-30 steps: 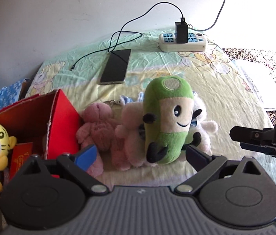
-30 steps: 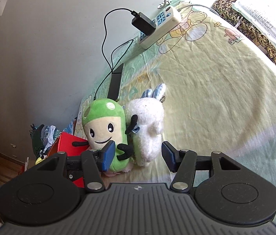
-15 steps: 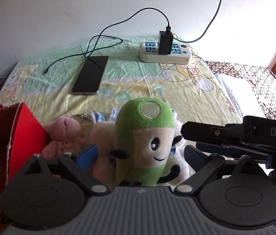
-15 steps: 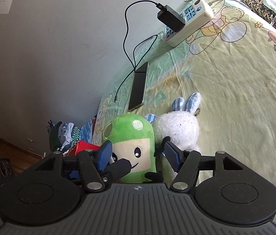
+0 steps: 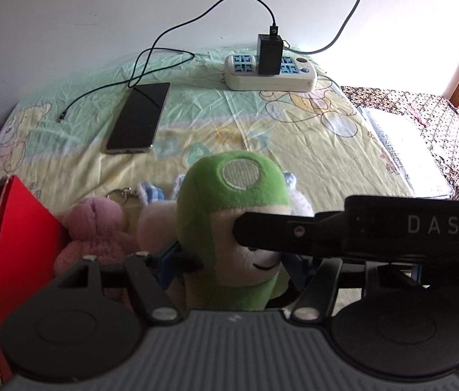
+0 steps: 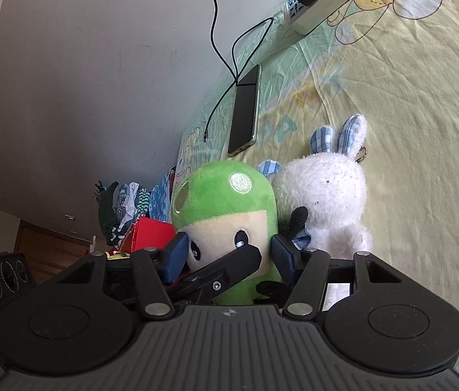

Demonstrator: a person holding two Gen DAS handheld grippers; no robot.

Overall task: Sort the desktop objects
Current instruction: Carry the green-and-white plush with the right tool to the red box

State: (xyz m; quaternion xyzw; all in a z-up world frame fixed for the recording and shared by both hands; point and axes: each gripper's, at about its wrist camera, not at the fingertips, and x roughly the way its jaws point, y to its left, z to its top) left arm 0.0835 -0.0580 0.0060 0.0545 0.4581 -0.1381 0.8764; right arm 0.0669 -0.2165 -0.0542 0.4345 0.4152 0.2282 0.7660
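Clearly mid-grasp on the green plush toy, standing upright on the cartoon-print sheet at the front of a huddle of soft toys: pink plush touching on one side, white rabbit plush pressed against the other, red box just beyond the pink one.

Left gripper partly closed, blue pads sunk into the toy's lower sides, apparently gripping it. Right gripper wider, jaws straddling the same toy at face height, pads at or just beside the fabric; impossible to tell whether squeezing. One black finger of the right tool crossing in front of the toy's face in the left view, very near the left tool's fingers.

Plenty to go wrong here. Closing the right jaws now likely to knock or pinch the left tool's finger lying between them. Lifting with two grips pulling apart likely to stretch or twist the soft body loose. Toy's black arm resting on the rabbit, so a quick lift apt to drag or topple it. Low hold on a squashy body also prone to letting it flop forward. Phone and power strip well apart, out of harm.
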